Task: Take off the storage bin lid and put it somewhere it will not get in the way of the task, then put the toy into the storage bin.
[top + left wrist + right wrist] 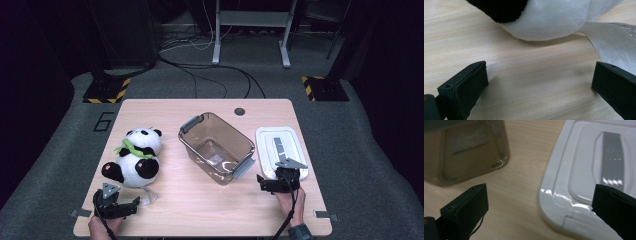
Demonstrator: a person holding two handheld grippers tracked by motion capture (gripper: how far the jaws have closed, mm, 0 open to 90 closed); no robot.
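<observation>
Since the box (216, 146) stands open between panda (135, 157) and lid (281, 150), left gripper (136, 202) and right gripper (261, 181) wait released, holding nothing, ready for packing.

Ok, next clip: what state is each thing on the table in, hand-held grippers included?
Panda plush: sitting upright on the table, not held.
Clear container: open, no lid on it, empty.
White lid: off the container, lying flat beside it.
Left hand-held gripper: open, nothing between the jaws, just short of the plush.
Right hand-held gripper: open, nothing gripped, at the lid's near edge.
</observation>
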